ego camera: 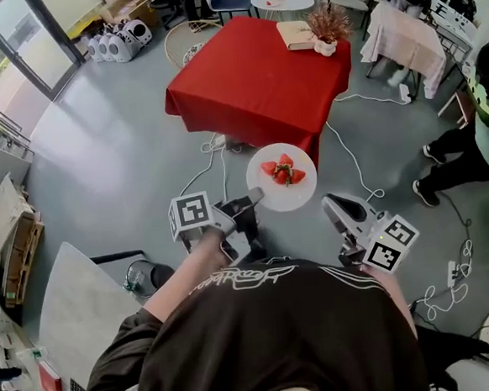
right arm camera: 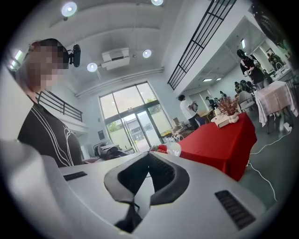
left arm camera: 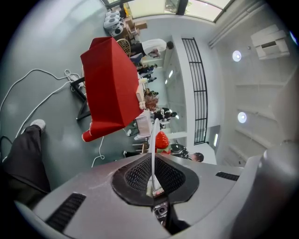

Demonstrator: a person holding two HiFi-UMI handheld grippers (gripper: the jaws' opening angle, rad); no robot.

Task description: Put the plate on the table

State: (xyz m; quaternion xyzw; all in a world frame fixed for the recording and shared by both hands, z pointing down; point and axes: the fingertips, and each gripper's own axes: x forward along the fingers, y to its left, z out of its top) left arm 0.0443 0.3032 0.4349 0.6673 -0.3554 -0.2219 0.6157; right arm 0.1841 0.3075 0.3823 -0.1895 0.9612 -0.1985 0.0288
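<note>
grey floor (ego camera: 114,150) across most of the head view, with white cables (ego camera: 353,163) trailing over it. beyond, a surface (ego camera: 256,80) under a red cloth, bearing a tan book-like thing (ego camera: 295,35) and a dried plant (ego camera: 329,22) in a white pot at its far corner; too small to tell more of either. at the right edge, a bystander (ego camera: 475,130), cut off by the frame. in the air over the floor, just short of the surface's near edge and not on it: a white plate (ego camera: 282,177) holding a few strawberries (ego camera: 283,171), exact count unclear. pinched on the plate's near rim, the left gripper (ego camera: 252,201), jaws almost together with only the thin rim between them. seen edge-on in the left gripper view, so most of the plate hidden there. off to the side, apart from the plate, the right gripper (ego camera: 331,202), jaws apart and empty.
</note>
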